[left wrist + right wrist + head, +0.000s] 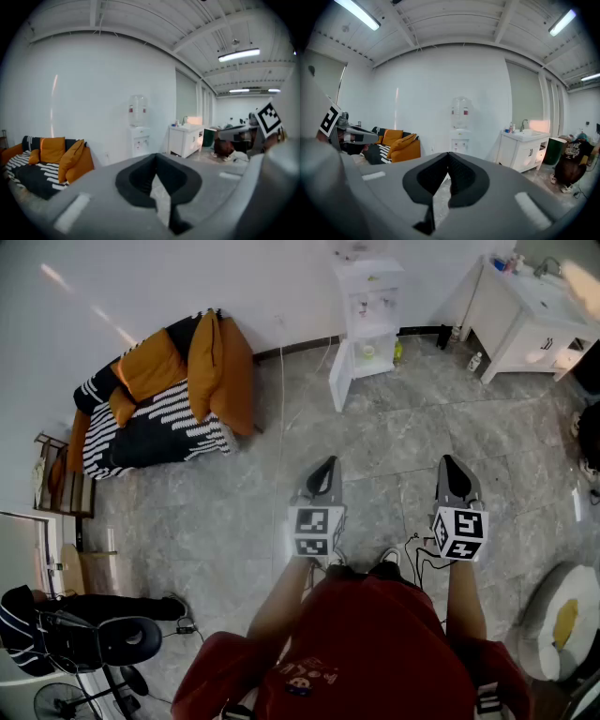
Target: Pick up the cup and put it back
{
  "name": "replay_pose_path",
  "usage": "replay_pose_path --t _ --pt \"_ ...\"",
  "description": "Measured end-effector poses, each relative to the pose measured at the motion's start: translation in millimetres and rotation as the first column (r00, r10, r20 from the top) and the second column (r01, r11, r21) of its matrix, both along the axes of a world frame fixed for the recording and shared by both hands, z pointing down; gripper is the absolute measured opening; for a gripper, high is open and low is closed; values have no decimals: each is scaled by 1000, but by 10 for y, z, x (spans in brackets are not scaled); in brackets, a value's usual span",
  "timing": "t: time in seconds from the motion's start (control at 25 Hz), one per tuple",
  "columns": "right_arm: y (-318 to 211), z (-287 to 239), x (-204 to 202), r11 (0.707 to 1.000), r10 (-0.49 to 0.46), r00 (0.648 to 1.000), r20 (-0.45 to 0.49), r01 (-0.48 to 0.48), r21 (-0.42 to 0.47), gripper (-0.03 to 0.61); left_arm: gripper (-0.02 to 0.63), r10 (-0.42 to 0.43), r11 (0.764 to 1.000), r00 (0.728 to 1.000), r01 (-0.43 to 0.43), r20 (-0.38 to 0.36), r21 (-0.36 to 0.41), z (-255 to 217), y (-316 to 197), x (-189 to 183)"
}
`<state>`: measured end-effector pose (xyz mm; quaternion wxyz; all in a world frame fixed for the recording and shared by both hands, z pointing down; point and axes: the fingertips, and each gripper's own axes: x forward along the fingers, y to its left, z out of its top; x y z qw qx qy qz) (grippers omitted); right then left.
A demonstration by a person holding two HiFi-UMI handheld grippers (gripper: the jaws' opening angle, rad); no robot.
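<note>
The left claw point(327, 465) and right claw point(454, 463) were held shut and empty, side by side above the floor point(234, 512), aimed toward the water dispenser point(368, 320) well ahead. No cup could be made out, so neither claw was judged nearer.

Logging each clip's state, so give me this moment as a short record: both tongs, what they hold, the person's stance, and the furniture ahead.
left tongs: shut, empty
right tongs: shut, empty
person: standing on grey floor, tongs held out side by side
ahead: water dispenser against white wall; sofa with orange cushions to its left; white sink cabinet to its right
cup: none made out
</note>
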<state>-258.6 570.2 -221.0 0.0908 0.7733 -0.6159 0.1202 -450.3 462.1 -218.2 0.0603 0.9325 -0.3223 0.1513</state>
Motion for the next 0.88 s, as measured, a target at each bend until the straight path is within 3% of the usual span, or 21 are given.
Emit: replay_pose_path --t 0.48,0.88 --pt "248 63 284 999 14 999 49 -16 39 -2 0 -13 1000 1000 12 6 29 -21 252 246" --pt "630 167 896 997 24 994 106 -32 74 -3 0 -16 999 1000 16 12 41 45 580 837"
